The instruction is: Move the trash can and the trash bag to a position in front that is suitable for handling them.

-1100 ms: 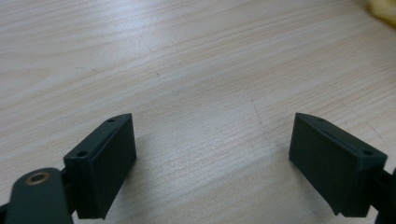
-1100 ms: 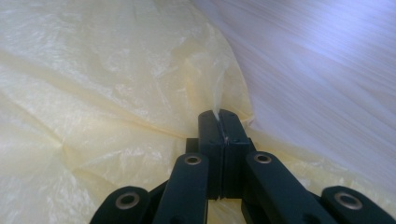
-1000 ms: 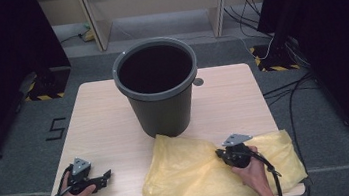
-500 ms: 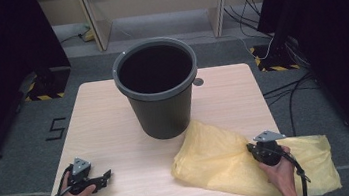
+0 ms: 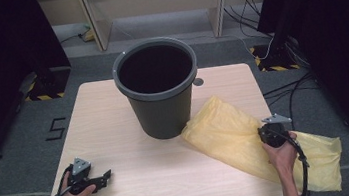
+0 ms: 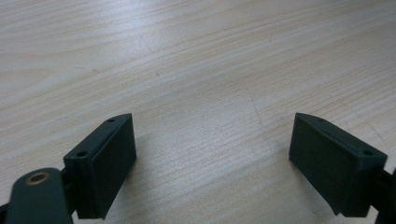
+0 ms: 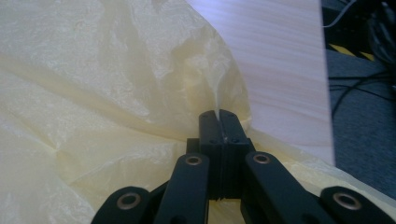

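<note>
- Your left gripper (image 5: 102, 177) rests at the near left corner of the table (image 5: 114, 115), its fingers (image 6: 103, 163) spread wide with only bare wood between them. It grasps nothing and sits well apart from the bag.
- The dark bin (image 5: 158, 91) stands upright in the middle of the table, mouth open and, as far as the high view shows, empty. It looks rigid and steady, so it should keep its place while you work plastic around its rim.
- The yellow bag (image 5: 227, 132) lies crumpled to the right of the bin, one end close against the bin's base, the other end draped over the table's right near edge. It is thin, soft film: nearly weightless, limp, and likely slippery.
- Expect it to sag and fold wherever you do not support it, and to tear if you drag it hard over an edge.
- Your right gripper (image 5: 266, 134) has its fingers (image 7: 219, 128) clenched on a pinched fold of the bag, the film bunching up from between them.
- That pinch sits mid-sheet. For opening the bag, you probably want a hold at its mouth hem, one layer per gripper; I cannot tell which end is the mouth.
</note>
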Demonstrator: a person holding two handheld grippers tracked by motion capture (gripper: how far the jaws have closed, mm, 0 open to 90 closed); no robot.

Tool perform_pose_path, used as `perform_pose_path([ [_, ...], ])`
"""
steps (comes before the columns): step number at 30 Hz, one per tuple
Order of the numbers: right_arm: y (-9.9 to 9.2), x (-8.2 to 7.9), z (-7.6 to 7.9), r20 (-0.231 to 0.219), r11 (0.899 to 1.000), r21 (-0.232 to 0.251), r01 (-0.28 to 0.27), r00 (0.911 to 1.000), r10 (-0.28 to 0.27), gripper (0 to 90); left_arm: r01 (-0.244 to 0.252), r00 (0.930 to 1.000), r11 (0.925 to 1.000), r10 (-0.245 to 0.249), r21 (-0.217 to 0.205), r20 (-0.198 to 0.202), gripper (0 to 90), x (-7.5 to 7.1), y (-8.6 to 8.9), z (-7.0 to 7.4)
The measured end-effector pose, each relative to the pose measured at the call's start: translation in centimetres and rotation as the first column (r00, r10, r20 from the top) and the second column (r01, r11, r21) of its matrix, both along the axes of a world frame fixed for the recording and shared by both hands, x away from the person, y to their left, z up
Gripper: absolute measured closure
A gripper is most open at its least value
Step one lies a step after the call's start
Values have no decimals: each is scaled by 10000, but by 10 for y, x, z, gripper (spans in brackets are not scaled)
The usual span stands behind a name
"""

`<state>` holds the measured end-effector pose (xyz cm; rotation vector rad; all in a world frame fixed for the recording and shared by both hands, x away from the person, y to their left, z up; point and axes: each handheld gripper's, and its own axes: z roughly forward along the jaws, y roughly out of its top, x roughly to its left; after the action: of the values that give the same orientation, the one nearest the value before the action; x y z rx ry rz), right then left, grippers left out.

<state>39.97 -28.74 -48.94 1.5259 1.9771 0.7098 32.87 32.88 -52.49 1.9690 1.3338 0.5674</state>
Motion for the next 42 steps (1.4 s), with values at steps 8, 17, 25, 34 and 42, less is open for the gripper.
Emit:
perform_pose_path([
  [8,-10,18,0,39,9946,-178,1027,9947,-1027,900,6,10000,10000,-6,4,-4,137,0,0,0],
  [17,7,19,0,-69,9958,-301,860,9963,-862,560,8,10000,10000,-8,1,-5,137,0,0,0],
  [25,30,-8,18,486,9970,2,-770,9959,769,361,10,10000,10000,-10,5,-7,136,0,0,0],
  [34,84,-40,12,-274,9281,336,-3707,9280,3717,276,7,10000,10000,-7,3,-1,135,0,0,0],
  [42,104,-28,-12,-875,9070,491,-4184,9028,4212,514,13,10000,10000,-13,4,-7,135,0,0,0],
])
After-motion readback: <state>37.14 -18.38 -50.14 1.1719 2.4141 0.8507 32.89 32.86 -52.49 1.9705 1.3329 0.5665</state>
